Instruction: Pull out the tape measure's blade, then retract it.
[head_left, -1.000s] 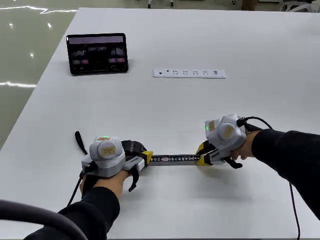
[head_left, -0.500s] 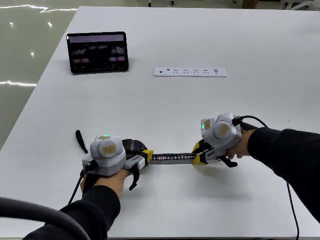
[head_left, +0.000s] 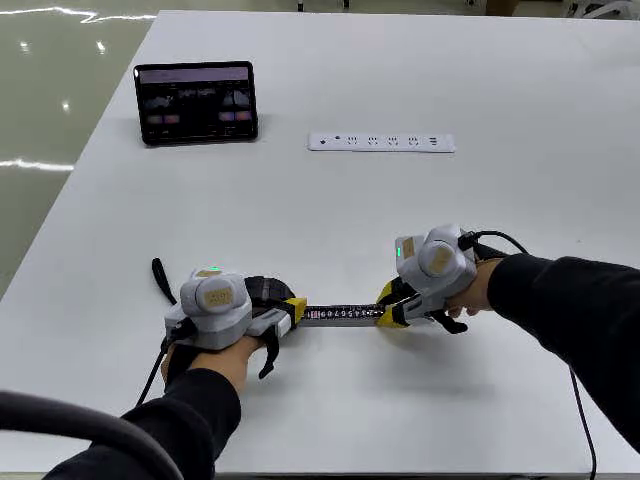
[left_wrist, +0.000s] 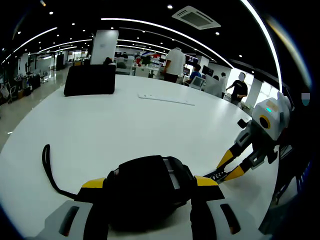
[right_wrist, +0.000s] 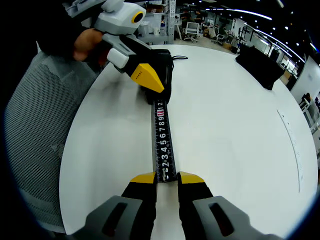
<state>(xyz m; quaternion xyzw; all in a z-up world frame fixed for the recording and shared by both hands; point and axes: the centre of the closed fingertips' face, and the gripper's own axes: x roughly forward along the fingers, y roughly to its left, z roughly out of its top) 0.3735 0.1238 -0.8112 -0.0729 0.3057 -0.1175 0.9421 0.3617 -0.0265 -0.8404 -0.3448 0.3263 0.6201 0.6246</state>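
Observation:
The black tape measure case (head_left: 262, 294) lies on the white table, and my left gripper (head_left: 287, 314) is shut on it. In the left gripper view the case (left_wrist: 150, 192) sits between the yellow-tipped jaws of the left gripper (left_wrist: 150, 181). A short length of blade (head_left: 342, 313) runs to the right from the case. My right gripper (head_left: 388, 312) is shut on the blade's end. In the right gripper view the numbered blade (right_wrist: 161, 135) stretches from my right gripper (right_wrist: 167, 178) to the case (right_wrist: 162, 72). The case's black wrist strap (head_left: 160, 283) trails to the left.
A dark tablet (head_left: 195, 102) stands at the back left of the table. A white power strip (head_left: 381, 142) lies at the back centre. The table's left edge (head_left: 70, 190) drops to a glossy floor. A black cable (head_left: 580, 400) hangs by the right sleeve.
My right gripper has moved left toward the case, still holding the blade's end. The exposed blade is shorter. The left gripper and the case have stayed put.

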